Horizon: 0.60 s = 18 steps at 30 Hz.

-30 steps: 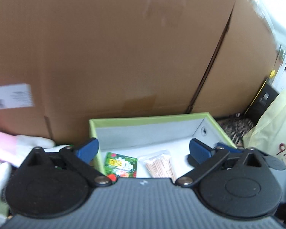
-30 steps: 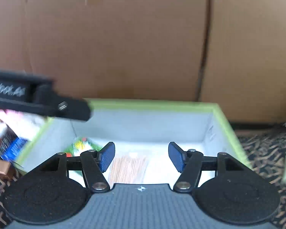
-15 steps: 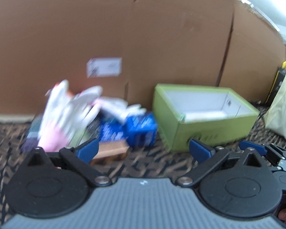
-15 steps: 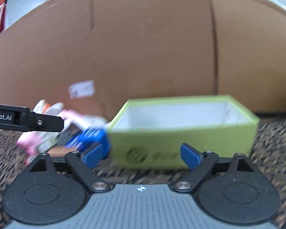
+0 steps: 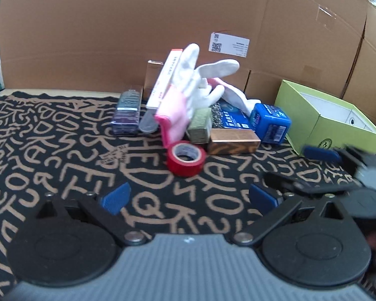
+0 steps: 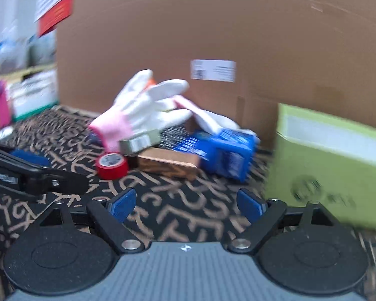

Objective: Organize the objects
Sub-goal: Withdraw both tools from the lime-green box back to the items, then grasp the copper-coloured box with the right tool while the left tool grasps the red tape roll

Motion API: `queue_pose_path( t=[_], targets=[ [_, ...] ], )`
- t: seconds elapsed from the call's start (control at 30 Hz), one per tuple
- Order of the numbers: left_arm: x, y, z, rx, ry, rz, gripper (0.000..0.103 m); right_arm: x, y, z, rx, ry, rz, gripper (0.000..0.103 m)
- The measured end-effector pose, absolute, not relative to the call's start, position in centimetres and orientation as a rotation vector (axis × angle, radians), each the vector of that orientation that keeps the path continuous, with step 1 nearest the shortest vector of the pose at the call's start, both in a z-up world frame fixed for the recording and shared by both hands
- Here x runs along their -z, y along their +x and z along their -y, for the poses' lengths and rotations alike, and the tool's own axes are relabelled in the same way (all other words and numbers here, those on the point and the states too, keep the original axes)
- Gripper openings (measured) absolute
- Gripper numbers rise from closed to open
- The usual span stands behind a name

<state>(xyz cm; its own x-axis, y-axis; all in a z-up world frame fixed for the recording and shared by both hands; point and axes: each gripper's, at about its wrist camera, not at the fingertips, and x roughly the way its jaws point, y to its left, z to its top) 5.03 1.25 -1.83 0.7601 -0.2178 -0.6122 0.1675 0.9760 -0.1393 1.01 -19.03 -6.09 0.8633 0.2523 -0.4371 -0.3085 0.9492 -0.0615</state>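
Letter-patterned cloth (image 5: 62, 150) under clutter (image 5: 233, 144)

even, fairly bright indoor light, soft shadows. left wrist view mostly sharp; right wrist view motion-blurred, worst on the green box (image 6: 333, 160). fisheye bends edges, corners dark.

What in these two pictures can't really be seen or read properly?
- Green box inside: left view, its own walls hide the bottom.
- Logo on the box: right view, motion blur.
- Label text: both views, too small.
- Items behind the glove: mostly covered.
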Motion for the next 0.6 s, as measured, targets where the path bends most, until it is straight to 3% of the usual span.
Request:
queue_pose_path(
  t=[0.13,0.47,0.53,0.6],
  targets=[
    [1.8,5.0,-2.1,0.209,-0.069,-0.660,0.103,6.0,5.5,17.5,-0.420,-0.219,-0.462,0.082],
    [2.0,6.2,-3.3,0.256,-0.130,-0.672,0.103,6.9,11.5,14.9,-0.474,-0.325,-0.502,0.078],
    [2.0,6.7,-3.2,0.259,-0.117,-0.663,0.099,7.5,11.6,14.8,-0.464,-0.317,-0.510,0.077],
    [2.0,7.5,-2.9,0.266,-0.105,-0.662,0.095,7.4,10.4,14.8,-0.440,-0.327,-0.526,0.067]
  ],
)
